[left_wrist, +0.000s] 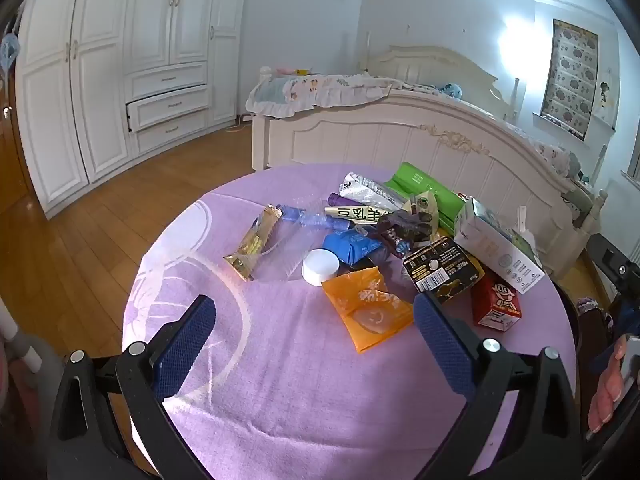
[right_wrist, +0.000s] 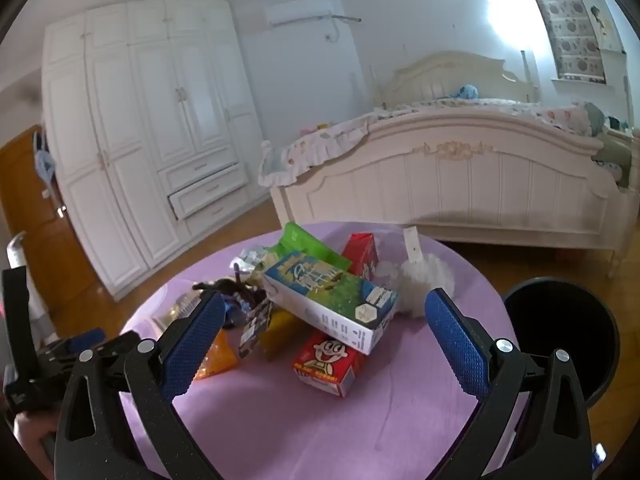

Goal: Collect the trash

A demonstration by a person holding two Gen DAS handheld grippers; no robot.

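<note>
Round bench (left_wrist: 304,392) under a lilac cloth, a heap of trash on its far half. Both tools hover above the near, bare part of the cloth.

Left tool (left_wrist: 314,330): jaws spread wide, nothing between the blue pads, touching nothing. Just ahead of it lies an orange snack wrapper (left_wrist: 366,312), flat on the cloth. Beyond that a white round lid (left_wrist: 320,266), a crumpled clear plastic bag (left_wrist: 280,252), a gold wrapper (left_wrist: 254,246) and a blue packet (left_wrist: 350,246). A black box with a barcode (left_wrist: 442,270) leans on the pile near the tool's right pad.

Right tool (right_wrist: 326,318): also released, jaws wide, empty. Between its pads, further off, sits a red drink carton with a cartoon face (right_wrist: 326,362), lying on the cloth. A white-and-green milk carton (right_wrist: 334,302) rests tilted on top of it (one end propped up by the pile). Behind these a second red carton (right_wrist: 360,254) stands upright, and a green flat pack (right_wrist: 308,246) lies beside it. A white fluffy wad (right_wrist: 420,280) sits to the right of the cartons, apart from the pad.

Black round bin (right_wrist: 564,336) on the wooden floor, just beside the bench's right edge, mouth open; I cannot see what is in it.

Background: cream bed (right_wrist: 460,176), white wardrobe (right_wrist: 152,132) with one drawer ajar.
</note>
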